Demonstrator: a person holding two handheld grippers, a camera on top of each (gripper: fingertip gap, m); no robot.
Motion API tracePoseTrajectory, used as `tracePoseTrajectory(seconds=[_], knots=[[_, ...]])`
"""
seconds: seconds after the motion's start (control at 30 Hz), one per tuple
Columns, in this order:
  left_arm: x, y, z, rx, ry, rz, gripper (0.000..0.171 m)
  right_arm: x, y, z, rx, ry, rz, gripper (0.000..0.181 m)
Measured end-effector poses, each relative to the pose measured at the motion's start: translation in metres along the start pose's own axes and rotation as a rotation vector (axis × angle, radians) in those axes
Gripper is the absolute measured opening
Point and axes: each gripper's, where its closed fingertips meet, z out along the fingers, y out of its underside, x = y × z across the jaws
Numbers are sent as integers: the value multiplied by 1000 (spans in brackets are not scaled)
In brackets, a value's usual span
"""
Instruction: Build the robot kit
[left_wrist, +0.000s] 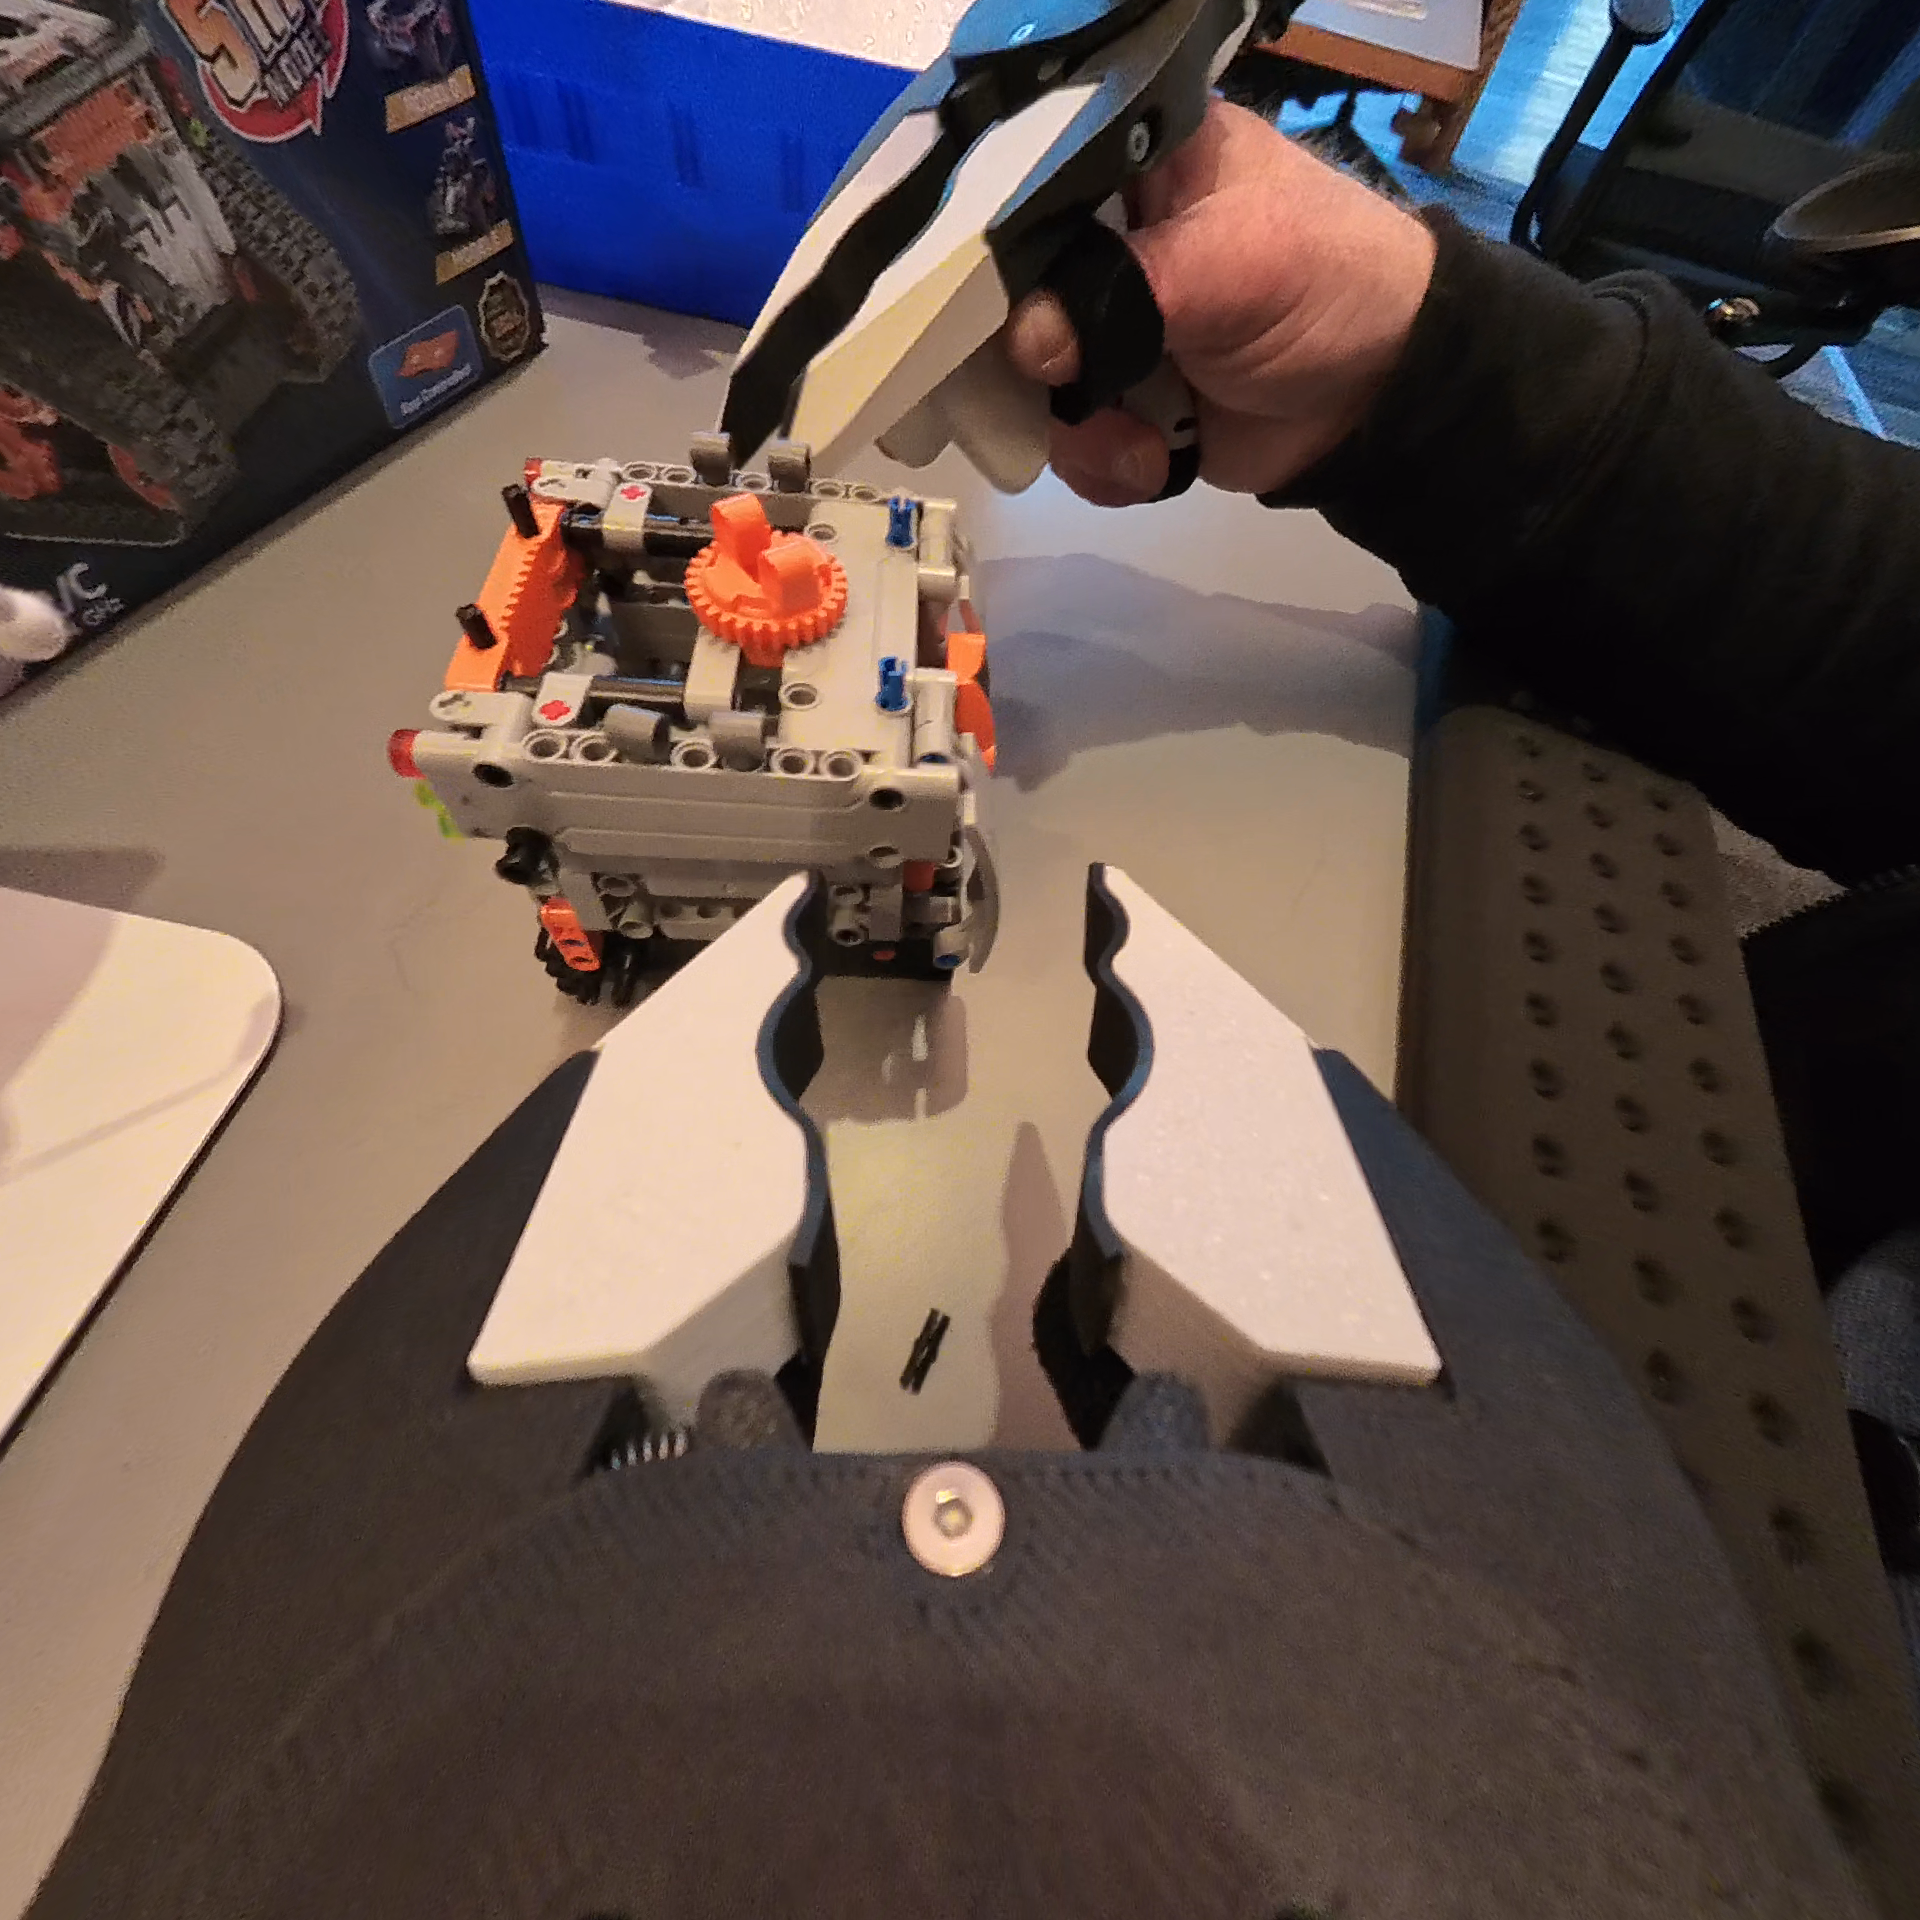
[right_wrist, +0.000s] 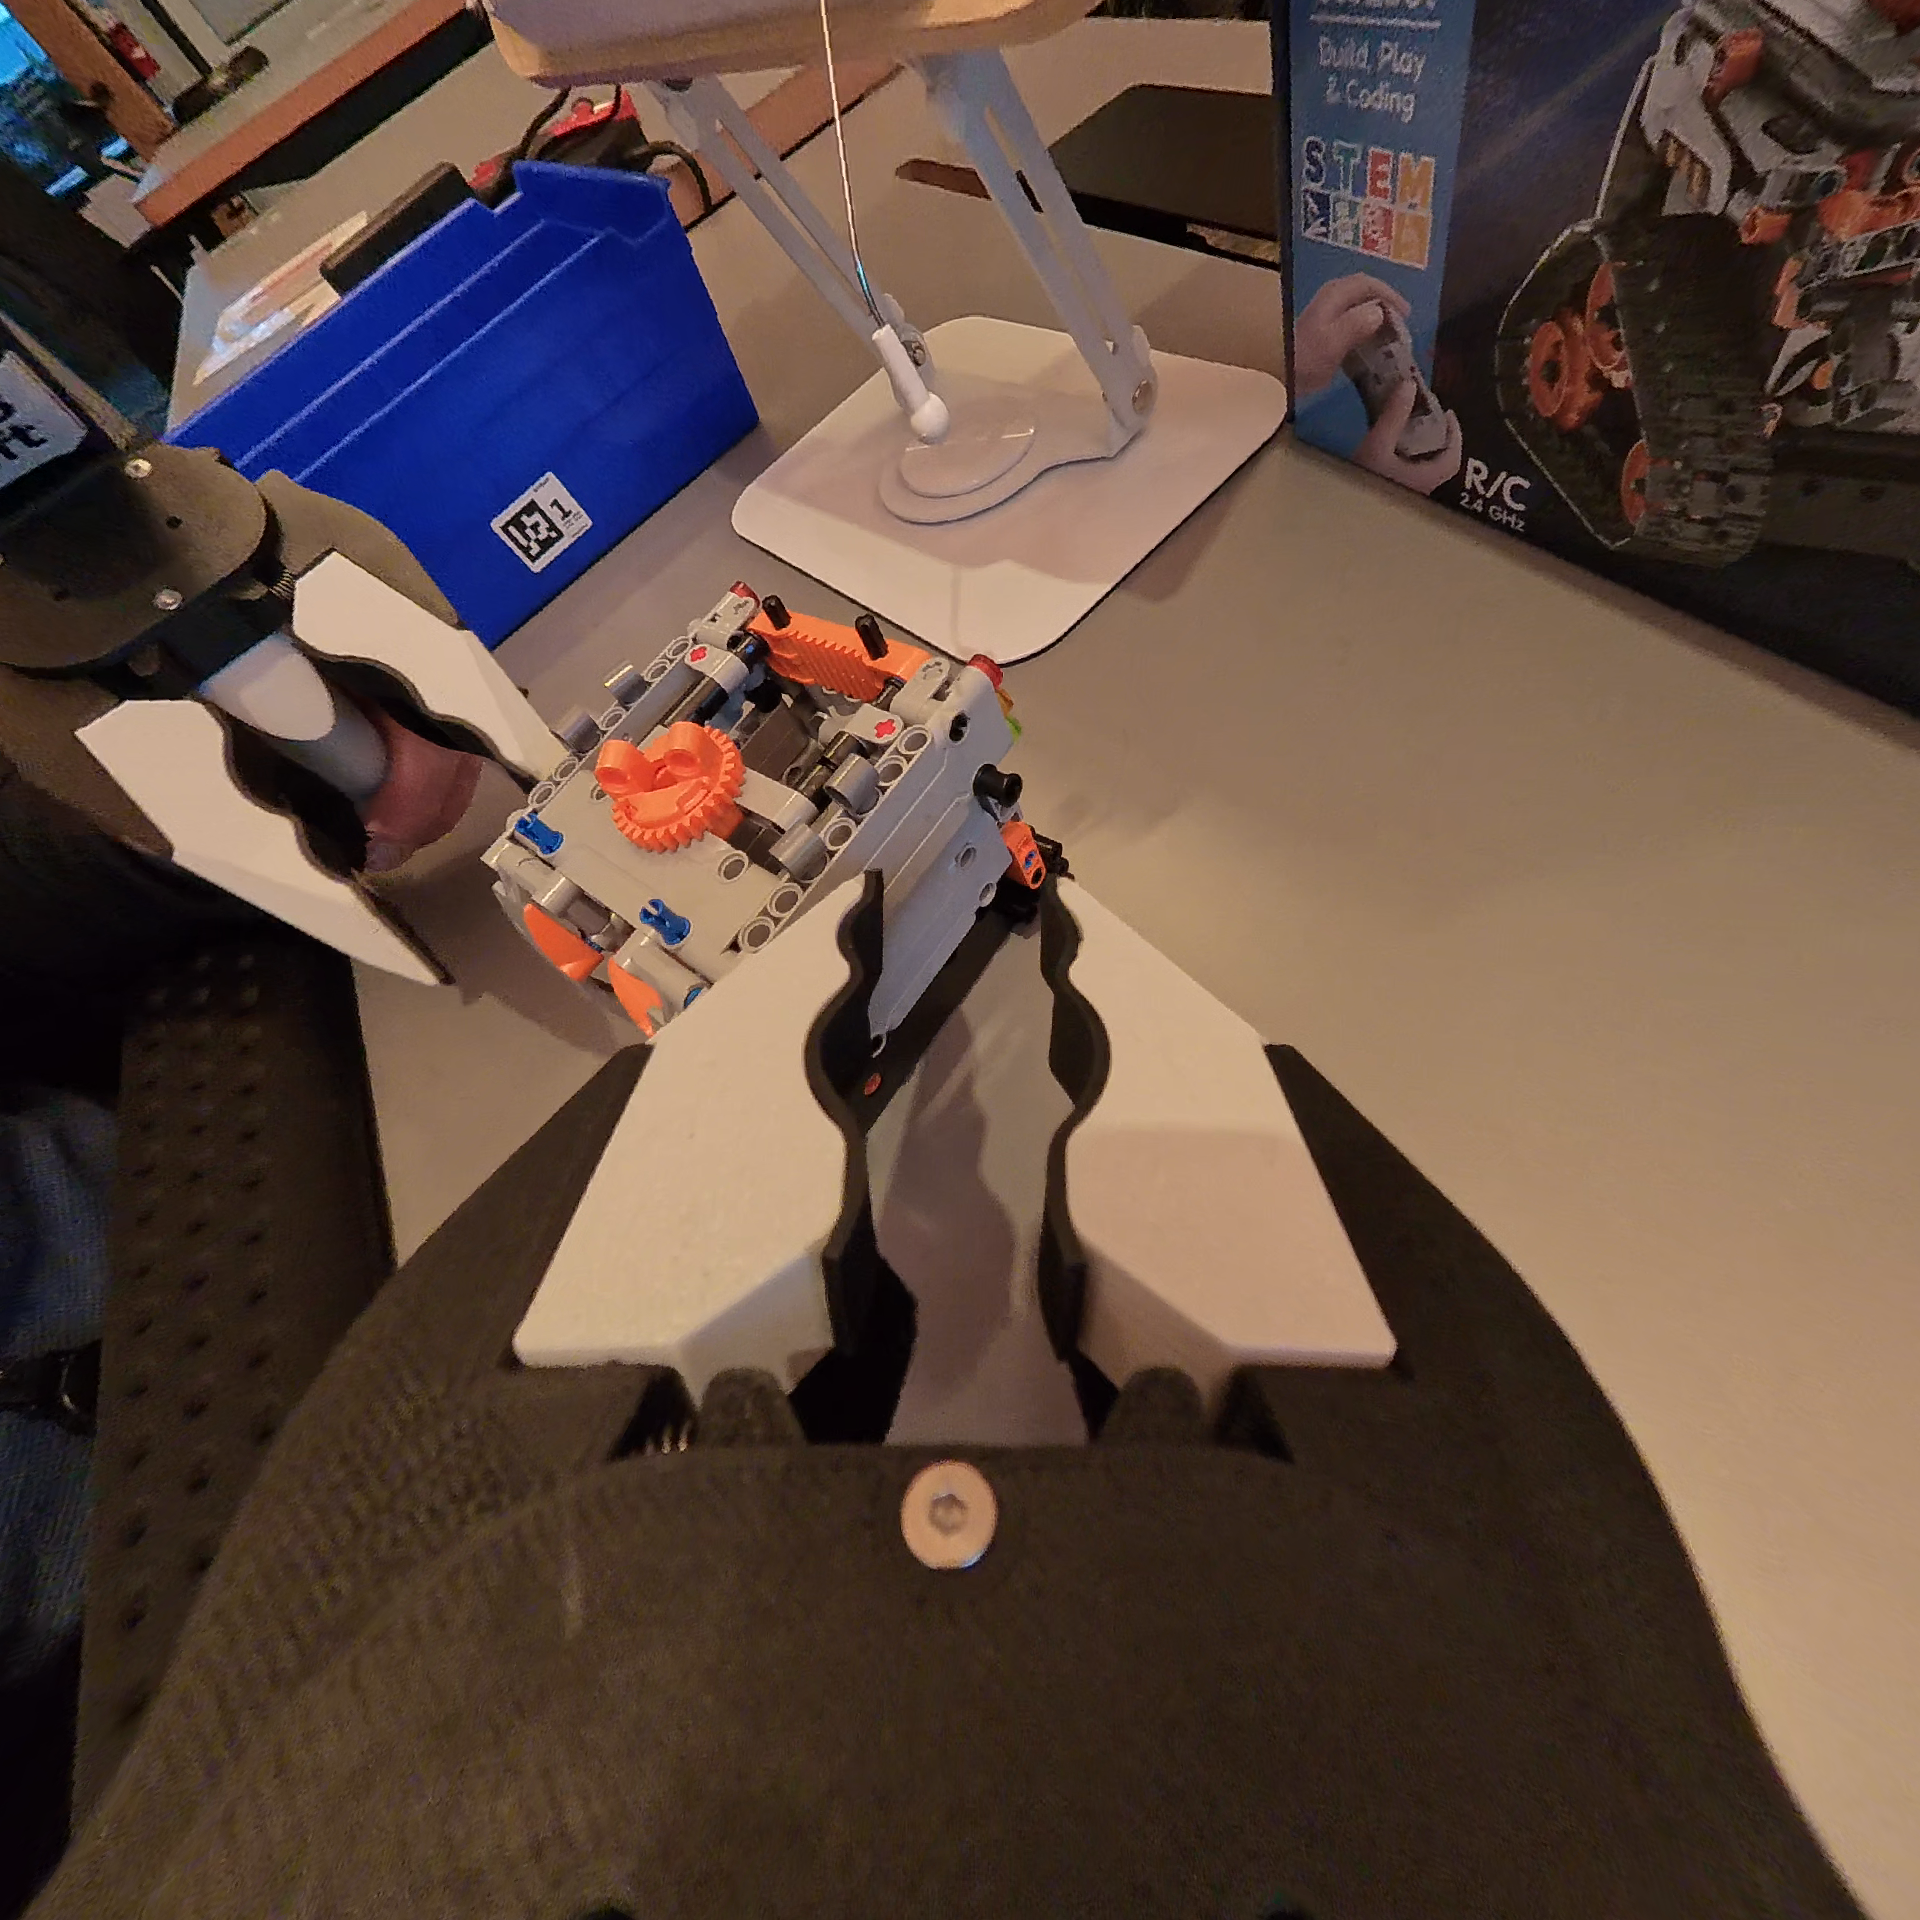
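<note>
The grey-and-orange brick assembly (left_wrist: 707, 717) stands on the grey table (left_wrist: 260, 790), at centre frame in the left wrist view. The left gripper (left_wrist: 951, 914) sits just in front of its lower edge, fingers spread apart and holding nothing. The right gripper (right_wrist: 956, 914), jaws parted with a narrow gap and empty, lies against the assembly's side; a blue bin (right_wrist: 499, 374), white stand base (right_wrist: 997, 499) and printed box (right_wrist: 1662, 270) sit behind.
</note>
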Motion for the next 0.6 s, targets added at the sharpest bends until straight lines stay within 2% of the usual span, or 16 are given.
tracePoseTrajectory(seconds=[0.13,0.27,0.4,0.6], knots=[[12,-1,3,-2,46,32,57,2,1,5,-7,25,-17,27],[10,-12,-9,51,27,78,53,3,-8,-5,45,31,-16,27],[-10,-21,-20,107,-56,57,48,0,-13,-8,69,24,-26,26],[-12,-27,-15,125,-71,38,51,-8,-11,-4,47,-1,-46,26]])
